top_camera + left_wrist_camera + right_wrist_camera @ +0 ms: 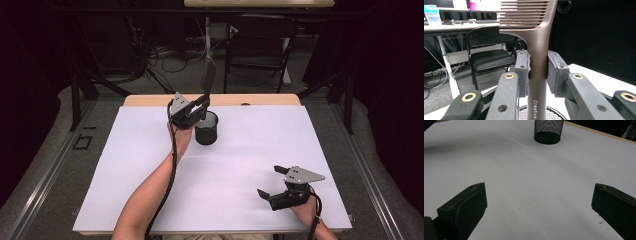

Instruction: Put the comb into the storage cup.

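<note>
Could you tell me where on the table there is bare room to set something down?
Most of the white sheet is bare: the whole left side beside the forearm, the right half beyond the mesh cup, and the middle between cup and right claw. It is crowded only at the cup, where the left claw holds a comb above it.

1. In the high view we look forward and down from above the near edge of the table [235,200], taking in its whole white top, with a chair [260,45] on the floor beyond.
2. In the left gripper view we sit close behind the left gripper [537,72], facing level across the far edge toward the same chair [489,60], with the comb [537,50] right before the lens.
3. In the right gripper view we sit low over the table [529,182], looking along it to the mesh cup [548,131], which the high view shares [206,128].
</note>
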The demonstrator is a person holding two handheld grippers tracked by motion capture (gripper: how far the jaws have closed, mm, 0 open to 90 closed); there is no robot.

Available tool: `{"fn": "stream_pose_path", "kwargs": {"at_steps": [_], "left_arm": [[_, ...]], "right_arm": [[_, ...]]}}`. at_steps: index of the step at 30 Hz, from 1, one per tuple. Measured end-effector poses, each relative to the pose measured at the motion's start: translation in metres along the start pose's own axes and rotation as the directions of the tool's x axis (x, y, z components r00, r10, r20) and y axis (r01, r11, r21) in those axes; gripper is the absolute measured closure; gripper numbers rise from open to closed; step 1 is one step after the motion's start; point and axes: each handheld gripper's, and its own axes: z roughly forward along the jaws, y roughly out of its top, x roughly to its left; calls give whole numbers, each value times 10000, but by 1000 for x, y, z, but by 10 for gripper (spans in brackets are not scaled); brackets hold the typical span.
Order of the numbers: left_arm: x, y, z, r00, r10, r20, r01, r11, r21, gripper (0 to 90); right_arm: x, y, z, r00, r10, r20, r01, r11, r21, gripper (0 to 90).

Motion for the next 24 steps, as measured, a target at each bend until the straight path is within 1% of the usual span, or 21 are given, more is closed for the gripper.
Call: {"fn": "stream_pose_path", "kwargs": {"at_steps": [9, 13, 14, 19, 24], "left_arm": [[0, -2, 0, 9999, 125, 15, -125, 9998, 140, 726], [1, -5, 1, 10000, 56, 21, -56, 9999, 154, 726], [1, -5, 1, 10000, 59, 47, -60, 9997, 255, 726], [1, -6, 1, 10000, 34, 48, -35, 9997, 242, 726], [2, -7, 1, 10000, 71, 30, -72, 9994, 341, 726]], "right_arm": [[0, 0, -1, 10000, -11, 14, 11, 10000, -41, 0], [0, 0, -1, 10000, -12, 18, 12, 10000, -37, 0], [0, 0, -1, 10000, -10, 37, 10, 10000, -38, 0], [0, 0, -1, 10000, 8, 19, -8, 10000, -41, 0], [0, 0, -1, 10000, -11, 30, 11, 10000, -34, 0]]}}
